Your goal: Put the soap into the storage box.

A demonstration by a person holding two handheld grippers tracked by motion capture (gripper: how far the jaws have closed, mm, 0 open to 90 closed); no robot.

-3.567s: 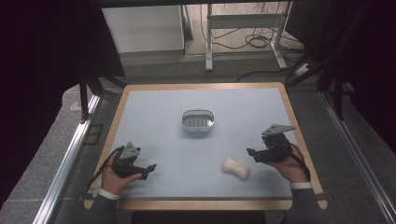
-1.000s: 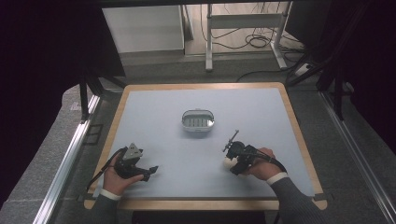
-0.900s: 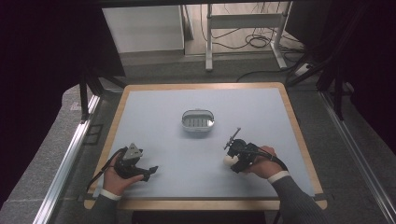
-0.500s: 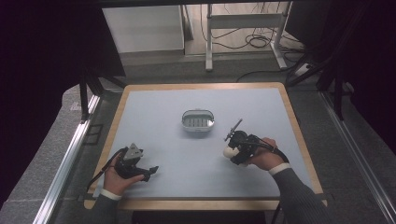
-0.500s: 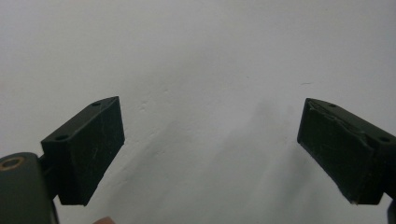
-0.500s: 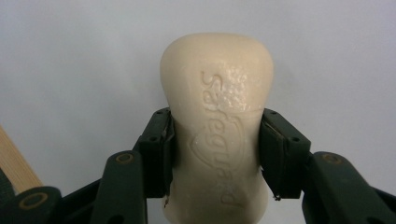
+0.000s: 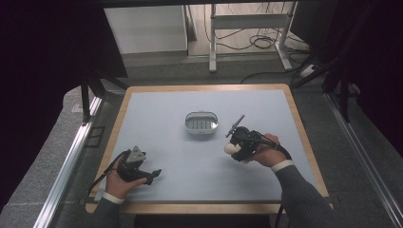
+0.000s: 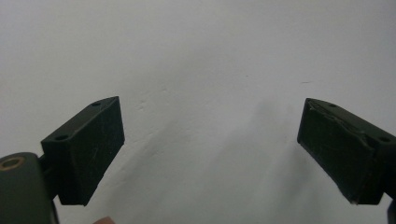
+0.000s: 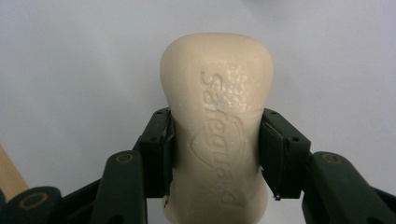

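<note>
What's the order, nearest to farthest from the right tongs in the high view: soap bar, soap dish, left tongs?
1. Soap bar: clamped in the right tongs.
2. Soap dish: table centre, up-left of them.
3. Left tongs: far left, near the front edge.

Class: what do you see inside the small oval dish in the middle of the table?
The dish shows a grey ribbed insert and nothing lying on it. Whatever sits beneath that insert is covered.

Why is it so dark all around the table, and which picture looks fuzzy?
In the high view, light falls on the pale table while the room at both sides goes almost black. The left gripper view is soft and grainy, with faint grey shadows by its black pads. The right gripper view is sharpest: the soap shows its stamped letters.
</note>
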